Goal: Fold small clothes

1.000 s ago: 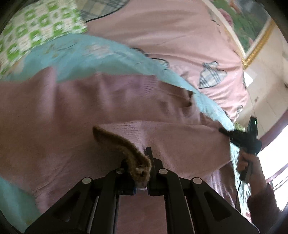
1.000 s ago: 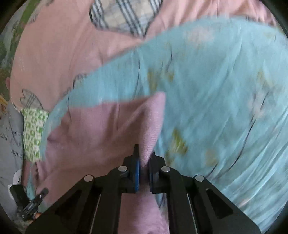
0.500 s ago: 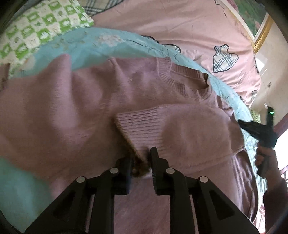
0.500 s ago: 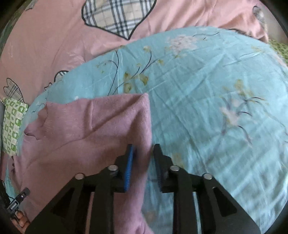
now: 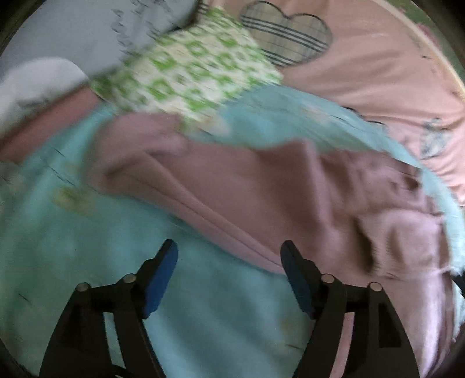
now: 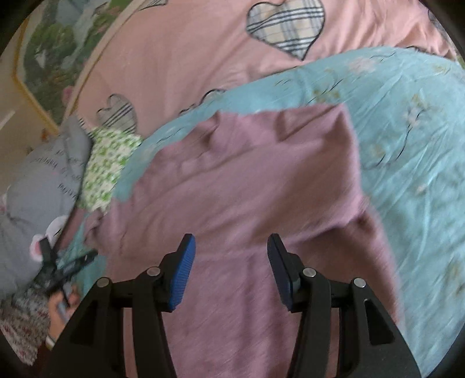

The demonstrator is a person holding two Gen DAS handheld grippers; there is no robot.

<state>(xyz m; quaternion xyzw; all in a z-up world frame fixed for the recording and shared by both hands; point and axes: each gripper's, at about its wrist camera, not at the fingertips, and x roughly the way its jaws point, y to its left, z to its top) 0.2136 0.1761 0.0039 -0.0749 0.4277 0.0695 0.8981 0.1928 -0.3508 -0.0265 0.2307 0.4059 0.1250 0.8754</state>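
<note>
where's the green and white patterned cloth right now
In the right wrist view the green and white patterned cloth lies at the left, between the grey garment and the blue sheet, just past the pink sweater.

Teal floral sheet (image 6: 412, 139) spread over pink bedcover (image 6: 203, 49) with plaid hearts (image 6: 286, 24). Green-white patterned cloth (image 5: 189, 67) beside grey printed cloth (image 6: 43, 174). Framed picture (image 6: 49, 43) far left.
</note>
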